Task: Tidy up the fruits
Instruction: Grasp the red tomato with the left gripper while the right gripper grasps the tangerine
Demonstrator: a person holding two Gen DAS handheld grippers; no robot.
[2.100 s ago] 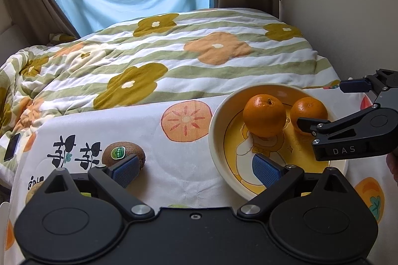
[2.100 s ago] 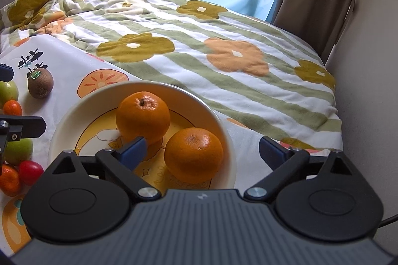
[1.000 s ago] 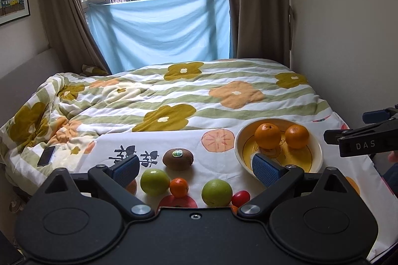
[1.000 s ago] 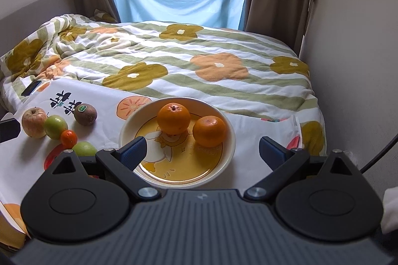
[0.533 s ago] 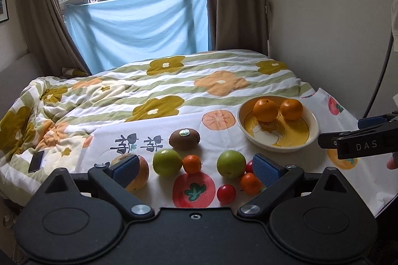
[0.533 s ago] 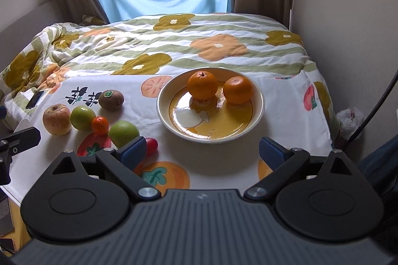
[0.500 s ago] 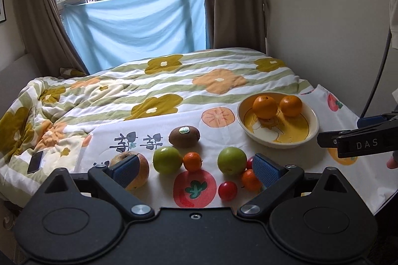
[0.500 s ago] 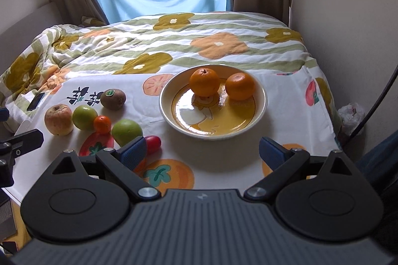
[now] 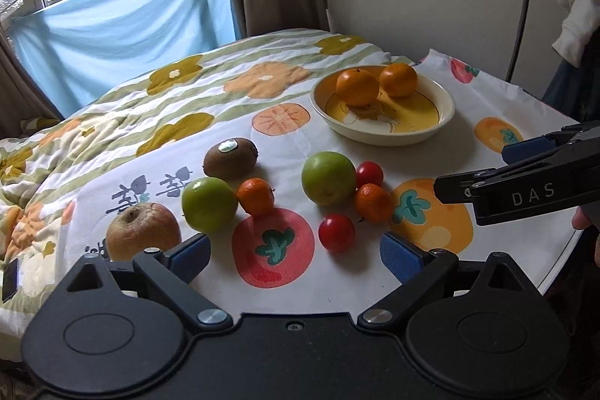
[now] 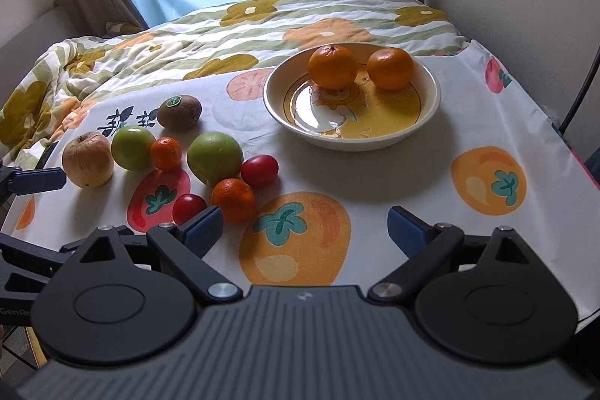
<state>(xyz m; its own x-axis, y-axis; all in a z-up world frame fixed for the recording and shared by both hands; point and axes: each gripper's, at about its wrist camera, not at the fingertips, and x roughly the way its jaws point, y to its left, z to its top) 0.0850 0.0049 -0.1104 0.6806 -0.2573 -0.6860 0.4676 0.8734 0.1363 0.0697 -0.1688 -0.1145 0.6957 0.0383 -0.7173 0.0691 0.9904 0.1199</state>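
Fingers of both grippers stand wide apart and hold nothing. Between the blue pads of the left gripper [image 9: 294, 255] lies only the printed cloth [image 9: 442, 145], and a red tomato [image 9: 336, 232] sits just ahead of the gap, nearer the right pad. Just ahead of the left pad are an apple [image 9: 142, 231] and a green fruit [image 9: 209, 204], with a small mandarin [image 9: 255, 196] touching the green fruit on its right. Beyond them lies a kiwi [image 9: 230, 158] with a sticker on top. Further ahead, toward the right pad, a 2nd green fruit [image 9: 328, 178] has another tomato [image 9: 369, 174] and another mandarin [image 9: 373, 202] close against it; whether they really touch I cannot tell.

Well ahead and to the right of the left fingers stands the bowl [image 9: 444, 111] with 2 oranges inside, 1 orange [image 9: 357, 87] just beside the other orange [image 9: 398, 79] at the far rim.

For the right gripper [image 10: 305, 229], the gap between the fingers shows bare cloth, the bowl is straight ahead and well apart, and the loose fruits lie ahead on the left, a tomato and a mandarin just beyond the left pad. Its fingers also show from the side at the right edge of the left view.
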